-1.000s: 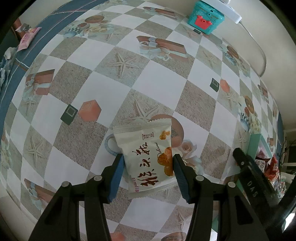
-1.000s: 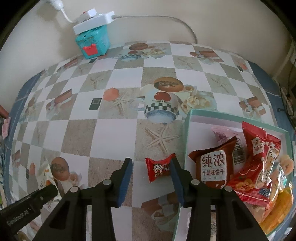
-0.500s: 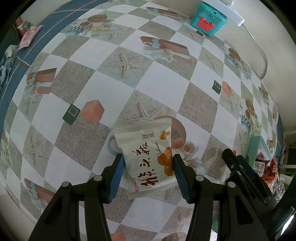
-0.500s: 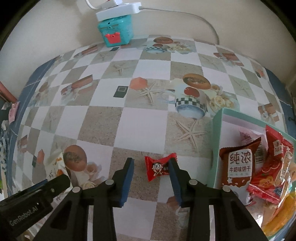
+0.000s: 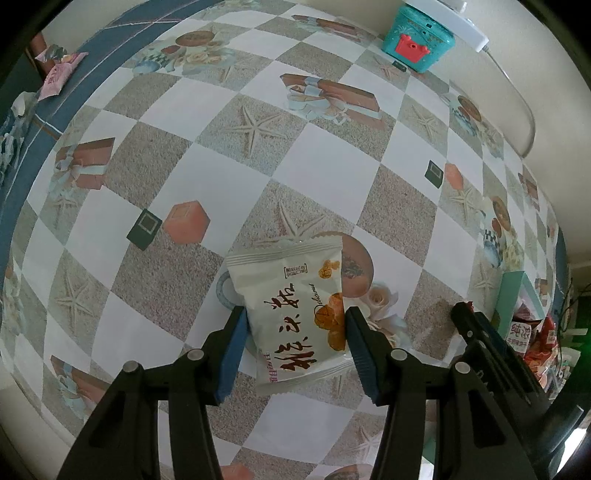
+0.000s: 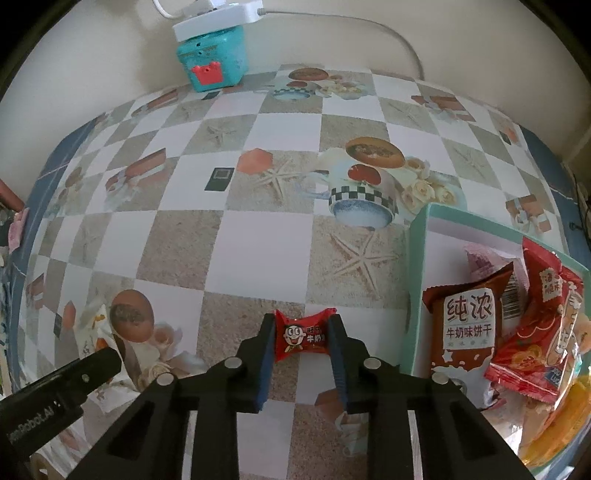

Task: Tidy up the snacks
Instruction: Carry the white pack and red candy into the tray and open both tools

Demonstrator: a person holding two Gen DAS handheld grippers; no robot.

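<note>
Two grippers point down at the checked tablecloth (image 5: 177,122), and only the right one differs from a second ago. Starting at the left: the left gripper (image 5: 293,323) is as it was, its blue pads pressed against both side edges of the white snack packet (image 5: 291,314), which lies flat on the cloth over a printed cup picture (the packet has not shifted between frames). Its jaws stand partly apart, as wide as the packet.

Further right, the right gripper (image 6: 301,334) has just been closing its jaws. Earlier they stood well clear on either side of the small red candy (image 6: 301,334); now both pads squeeze the wrapper's ends, so the candy is clamped between them, low over a sandy square of the cloth. Just right of it sits the teal tray (image 6: 415,280), holding a brown biscuit packet (image 6: 465,328) and red packets (image 6: 543,332). At the far edge by the wall stands a teal box (image 6: 214,55) under a white power strip (image 6: 218,18).
</note>
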